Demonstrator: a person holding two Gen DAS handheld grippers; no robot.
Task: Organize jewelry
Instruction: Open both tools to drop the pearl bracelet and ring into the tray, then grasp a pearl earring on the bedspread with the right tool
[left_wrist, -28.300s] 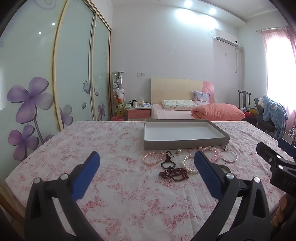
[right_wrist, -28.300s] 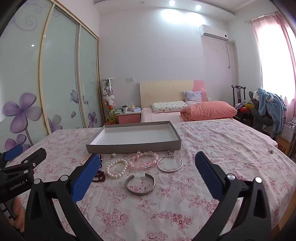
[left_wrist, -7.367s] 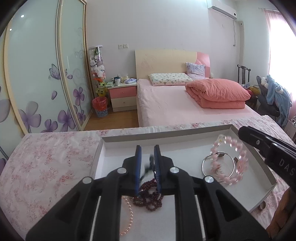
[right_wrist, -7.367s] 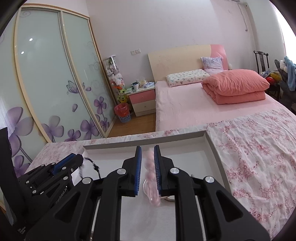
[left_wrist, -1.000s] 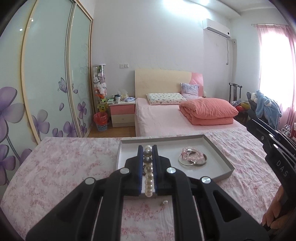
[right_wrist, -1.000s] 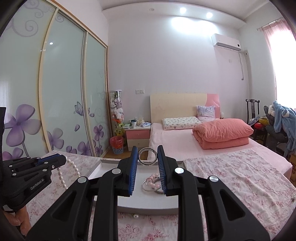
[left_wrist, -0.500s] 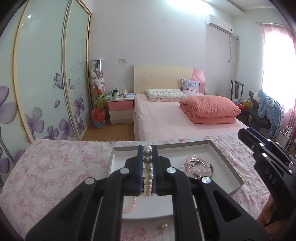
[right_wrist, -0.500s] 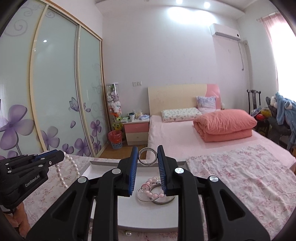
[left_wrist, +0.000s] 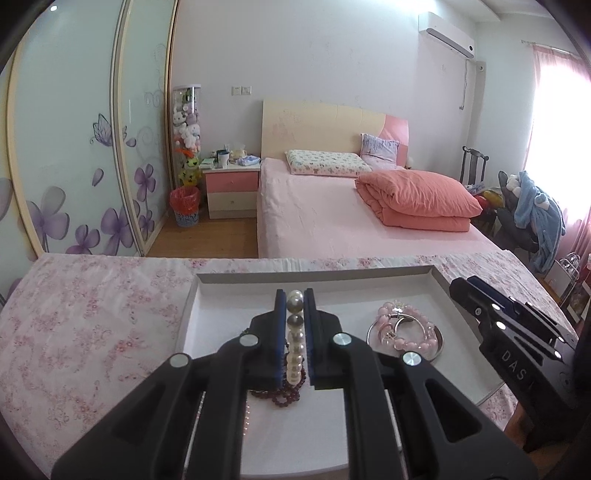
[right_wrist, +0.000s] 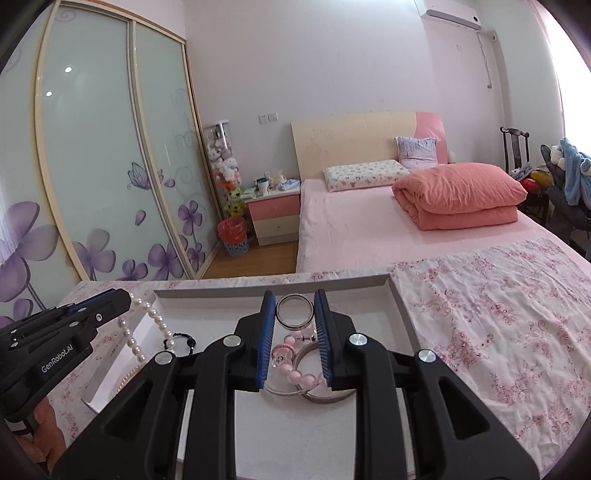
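Observation:
My left gripper (left_wrist: 294, 295) is shut on a white pearl bracelet (left_wrist: 294, 343) and holds it over the grey tray (left_wrist: 314, 277). The pearls hang from it in the right wrist view (right_wrist: 144, 332). My right gripper (right_wrist: 294, 301) is shut on a silver bangle (right_wrist: 294, 312) above the tray's (right_wrist: 273, 286) right half. In the tray lie a pink bead bracelet (left_wrist: 406, 341) on a silver ring (left_wrist: 437, 338), a dark red bead bracelet (left_wrist: 284, 397), a thin pink pearl strand (left_wrist: 246, 421) and a black bead bracelet (right_wrist: 181, 341).
The tray sits on a pink floral cloth (right_wrist: 498, 314) over the table. Beyond the table's far edge stand a pink bed (left_wrist: 351, 221), a bedside cabinet (left_wrist: 231, 184) and sliding wardrobe doors (right_wrist: 110, 166). A chair with clothes (left_wrist: 532, 218) is at far right.
Both grippers have moved forward and lower over the tray, still holding the pearl bracelet and the silver bangle. The tray now fills more of both views.

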